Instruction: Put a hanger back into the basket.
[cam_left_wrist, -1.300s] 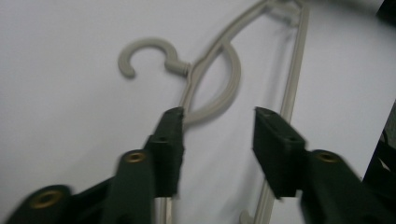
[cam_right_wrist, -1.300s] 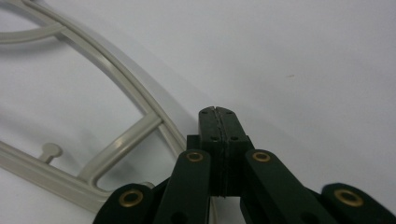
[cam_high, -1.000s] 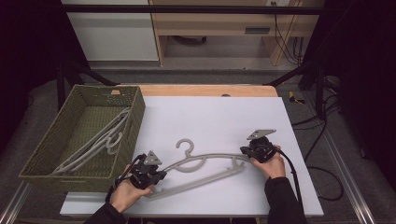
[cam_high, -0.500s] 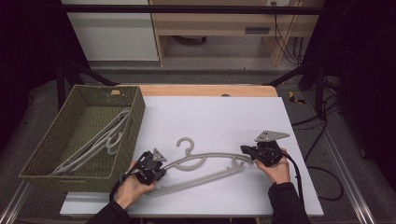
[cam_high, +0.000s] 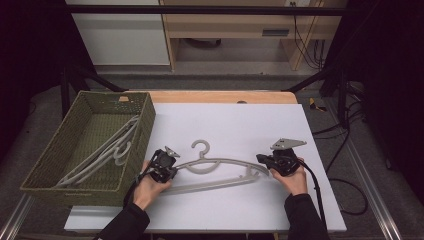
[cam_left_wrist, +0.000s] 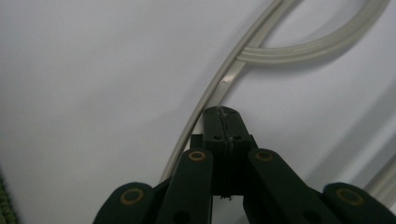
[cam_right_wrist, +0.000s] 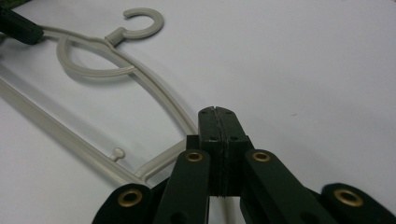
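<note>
High view, from the left: a green woven basket (cam_high: 45, 172) sits at the table's left edge, and pale grey hangers (cam_high: 102, 152) already lie inside it, so part of the work looks done. Just right of the basket, the left gripper (cam_high: 172, 165) meets the left end of a grey plastic hanger (cam_high: 220, 172) that lies flat on the white table (cam_high: 250, 125). In the left gripper view its jaws are pressed fully together, with the hanger's arm (cam_left_wrist: 219, 88) running under their tip; whether they pinch it I cannot tell. The hanger's hook points to the far side. At the hanger's right end the right gripper (cam_high: 264, 161) is closed as well; in the right gripper view its jaws meet tightly just above the corner where the hanger (cam_right_wrist: 140, 88) arm joins the bar, and again a real grip cannot be confirmed. What seems left is lifting this hanger and carrying it left into the basket.
</note>
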